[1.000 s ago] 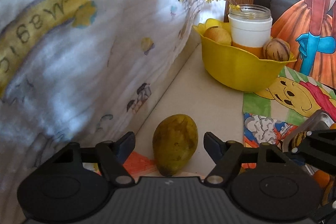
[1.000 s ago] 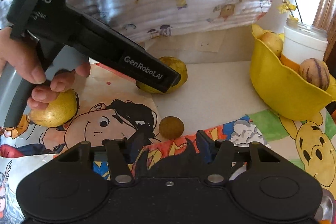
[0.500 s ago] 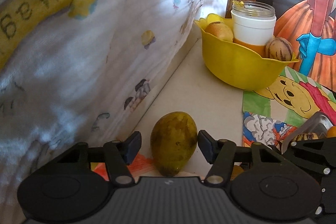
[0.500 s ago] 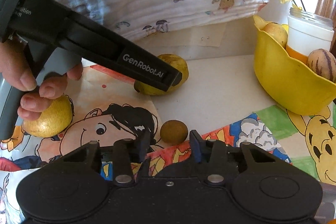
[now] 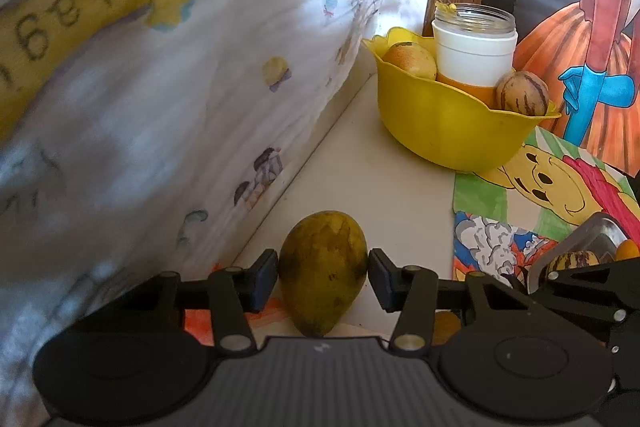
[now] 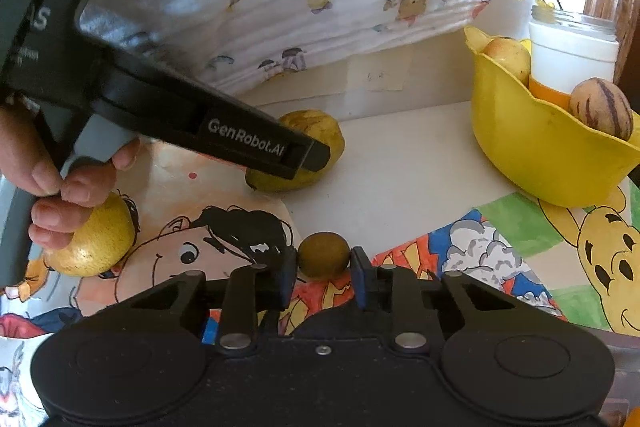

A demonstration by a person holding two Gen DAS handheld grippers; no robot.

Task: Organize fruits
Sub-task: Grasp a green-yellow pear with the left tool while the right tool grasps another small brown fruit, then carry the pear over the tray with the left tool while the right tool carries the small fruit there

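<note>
Left claw point(image 5: 323, 269) is closing, its wide-open jaws of a second ago now touching the mango point(image 5: 323, 269) near the cloth-draped wall, while the right claw point(image 6: 324, 263) has narrowed and clamped the small round brown fruit point(image 6: 323, 254) on the desk point(image 6: 400, 171), so both look ready to lift toward the far yellow bowl point(image 6: 536, 155).

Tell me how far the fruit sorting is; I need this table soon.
Done: two fruits sit in the yellow bowl beside a jar. In hand: the left gripper is closing around the mango; the right gripper has shut on the small brown fruit. Left: lifting both, plus the yellow fruit on the drawings.
</note>
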